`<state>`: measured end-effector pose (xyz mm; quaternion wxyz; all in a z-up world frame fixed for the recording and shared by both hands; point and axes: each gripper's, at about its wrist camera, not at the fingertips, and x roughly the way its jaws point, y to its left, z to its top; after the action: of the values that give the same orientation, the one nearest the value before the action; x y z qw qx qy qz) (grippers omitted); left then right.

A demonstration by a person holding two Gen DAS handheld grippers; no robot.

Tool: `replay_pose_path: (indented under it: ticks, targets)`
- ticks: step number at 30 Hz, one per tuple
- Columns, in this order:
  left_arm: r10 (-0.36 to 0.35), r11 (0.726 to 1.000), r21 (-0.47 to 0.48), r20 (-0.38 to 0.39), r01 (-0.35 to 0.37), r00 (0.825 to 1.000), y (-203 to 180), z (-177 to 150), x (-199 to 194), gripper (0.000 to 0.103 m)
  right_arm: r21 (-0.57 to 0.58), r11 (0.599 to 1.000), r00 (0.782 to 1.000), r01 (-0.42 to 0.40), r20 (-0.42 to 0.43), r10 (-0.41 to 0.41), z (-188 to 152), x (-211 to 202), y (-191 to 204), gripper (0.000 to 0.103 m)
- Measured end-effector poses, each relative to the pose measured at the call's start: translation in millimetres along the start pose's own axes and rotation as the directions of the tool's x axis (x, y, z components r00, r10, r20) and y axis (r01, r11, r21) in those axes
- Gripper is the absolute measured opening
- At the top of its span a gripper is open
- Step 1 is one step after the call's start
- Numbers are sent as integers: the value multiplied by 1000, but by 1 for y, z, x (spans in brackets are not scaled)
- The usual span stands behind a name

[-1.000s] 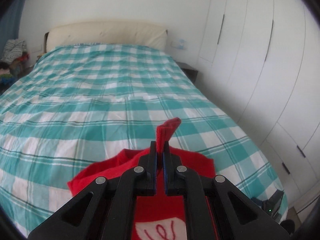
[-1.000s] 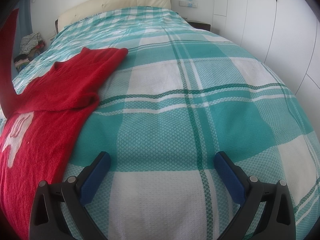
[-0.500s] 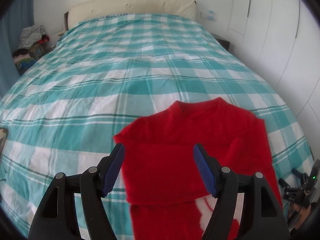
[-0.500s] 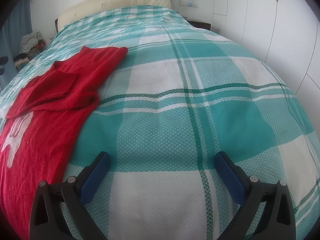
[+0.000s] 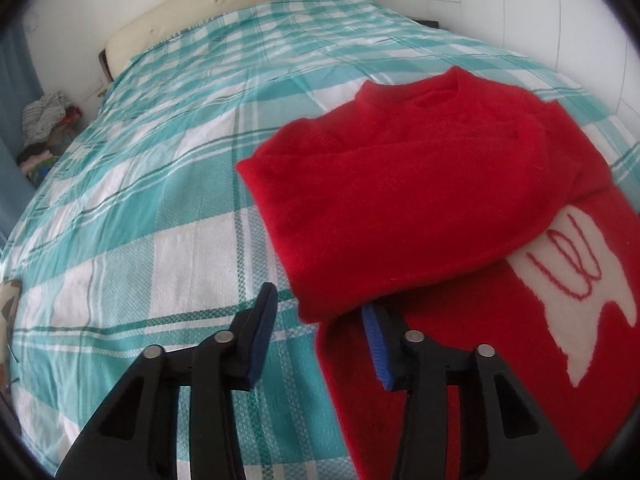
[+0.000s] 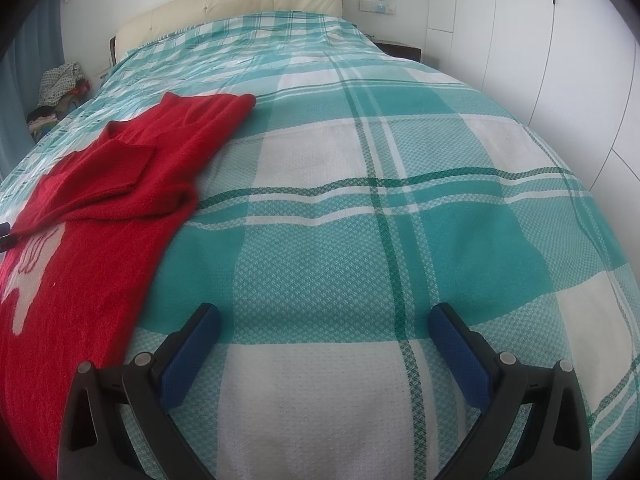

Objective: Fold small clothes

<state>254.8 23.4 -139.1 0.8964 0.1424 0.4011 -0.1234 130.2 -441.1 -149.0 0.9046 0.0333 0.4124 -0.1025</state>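
Red sweater (image 5: 420,208) spread flat on a bed under a teal-and-white checked cover (image 5: 160,208), neckline toward the cream headboard (image 5: 240,4); one sleeve folded across the chest so that a thick red band lies slantwise over the body, its cuff end reaching the near left edge of the garment; white patch (image 5: 592,280) with red looped stitching showing on the front, partly covered by that sleeve. Left gripper (image 5: 320,320) low over the near left edge of the sweater, jaws closing yet still apart — the folded cuff end lying between the blue pads, the right pad tucked under the cloth's edge, the left pad (image 5: 262,332) over bare cover and clear of the cloth; no squeeze on the fabric visible. Right gripper (image 6: 324,344) spread wide over bare checked cover just beside the sweater's right edge, nothing between its blue pads (image 6: 192,348), neither pad touching the garment; seen from this side, the sweater (image 6: 100,208) runs along the left of the view with the folded sleeve on top. Heap of clothes (image 6: 60,84) on the floor at the far left by the headboard; white wardrobe doors (image 6: 540,40) along the right — a dark bedside table (image 6: 400,46) at the far corner of the bed.
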Motion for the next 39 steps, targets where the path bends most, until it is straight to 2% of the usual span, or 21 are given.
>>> replay_pose_path:
  ticks: [1,3,8,11,12,13,14,15,16,17,18,19,20,21,23,28,29,31,35,37,39]
  targets:
    - [22,999,-42,-9,-22,1000,6,-3,5,11,0,1000,1000,1,0,-1,0,0,0,103]
    - [1,993,-116,4,-1,1000,15,-11,8,10,-1,1000,1000,1,0,-1,0,0,0,103]
    - [1,990,-141,27,2,1000,17,-19,6,10,0,1000,1000,-2,-5,2,0,-1,0,103]
    - [-18,987,-162,37,24,999,20,-22,7,11,15,1000,1000,13,-5,-13,12,-20,-1,98]
    - [-22,986,-166,40,29,999,20,-23,8,11,35,999,999,-23,23,22,20,-33,-1,94]
    - [-25,985,-169,43,32,999,21,-23,9,12,67,993,994,-98,50,95,29,-45,0,89]
    - [-27,985,-171,45,34,999,21,-23,9,12,112,975,981,-194,55,188,41,-52,1,88]
    - [-29,984,-173,46,37,999,21,-23,10,12,177,940,957,-291,38,289,54,-52,4,83]
    - [-29,984,-173,45,37,999,21,-23,9,12,256,885,916,-388,4,401,66,-45,7,72]
    - [-32,983,-177,46,39,998,22,-23,9,13,339,815,861,-470,-30,508,76,-32,14,66]
    - [-34,983,-181,47,42,998,23,-23,9,14,414,747,805,-521,-53,591,84,-17,23,55]
    - [-38,982,-186,47,47,998,23,-23,10,14,469,699,766,-539,-71,639,90,-3,34,49]
    - [-42,980,-190,47,51,998,24,-23,10,14,503,682,748,-531,-100,656,95,11,45,47]
    - [-46,979,-194,48,54,998,24,-24,10,14,520,686,744,-509,-135,654,99,24,56,47]
    - [-49,979,-198,47,57,998,25,-24,11,14,548,703,755,-453,-184,630,102,45,73,45]
    - [-54,976,-209,42,61,998,26,-23,12,14,607,698,756,-380,-230,612,96,78,97,40]
    - [-57,975,-213,41,65,998,27,-24,12,14,605,708,769,-363,-235,595,95,80,101,36]
    - [-64,973,-221,42,72,997,28,-23,13,14,585,735,805,-343,-220,551,95,80,101,5]
    - [-72,969,-233,41,79,997,29,-24,13,15,514,795,872,-321,-168,460,81,37,103,5]
    - [-73,968,-236,39,80,997,29,-24,13,15,477,831,882,-285,-208,422,69,35,109,5]
    - [-74,966,-243,45,83,996,31,-26,11,19,468,840,886,-275,-215,410,61,38,109,6]
